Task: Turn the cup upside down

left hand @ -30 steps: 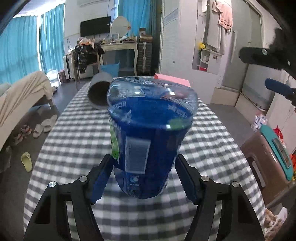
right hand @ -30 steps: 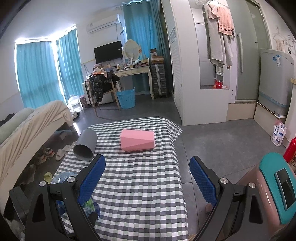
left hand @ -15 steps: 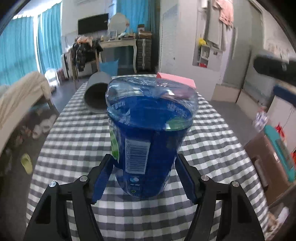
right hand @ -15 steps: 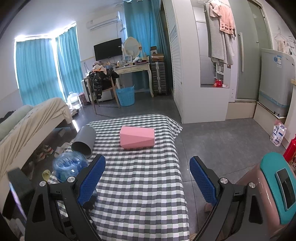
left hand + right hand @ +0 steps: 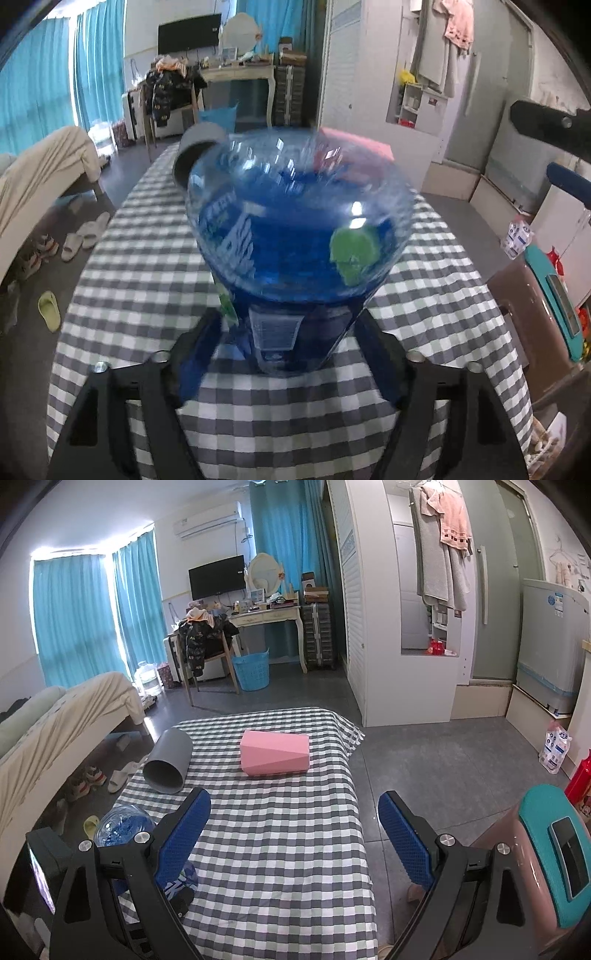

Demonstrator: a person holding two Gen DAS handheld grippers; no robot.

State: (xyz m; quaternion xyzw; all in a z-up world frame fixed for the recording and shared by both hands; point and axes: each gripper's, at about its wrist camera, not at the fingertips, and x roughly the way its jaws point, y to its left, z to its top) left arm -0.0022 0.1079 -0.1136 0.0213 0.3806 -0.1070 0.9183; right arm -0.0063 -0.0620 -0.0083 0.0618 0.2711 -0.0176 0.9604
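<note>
My left gripper [image 5: 291,343] is shut on a clear blue plastic cup [image 5: 295,236] and holds it above the checked tablecloth [image 5: 147,258]. The cup's wide end tilts up toward the camera and is blurred. The same cup [image 5: 123,825] shows at the lower left of the right wrist view, partly hidden behind my finger. My right gripper [image 5: 293,834] is open and empty, above the table's near right part.
A grey cup [image 5: 168,760] lies on its side at the table's far left, and a pink faceted cup [image 5: 275,753] lies at the far middle. A brown stool with a teal scale [image 5: 554,853] stands right of the table. A bed [image 5: 62,716] is to the left.
My left gripper has lifted and tipped the blue cup, so its wide end now fills more of the left wrist view. The right gripper has stayed in place.
</note>
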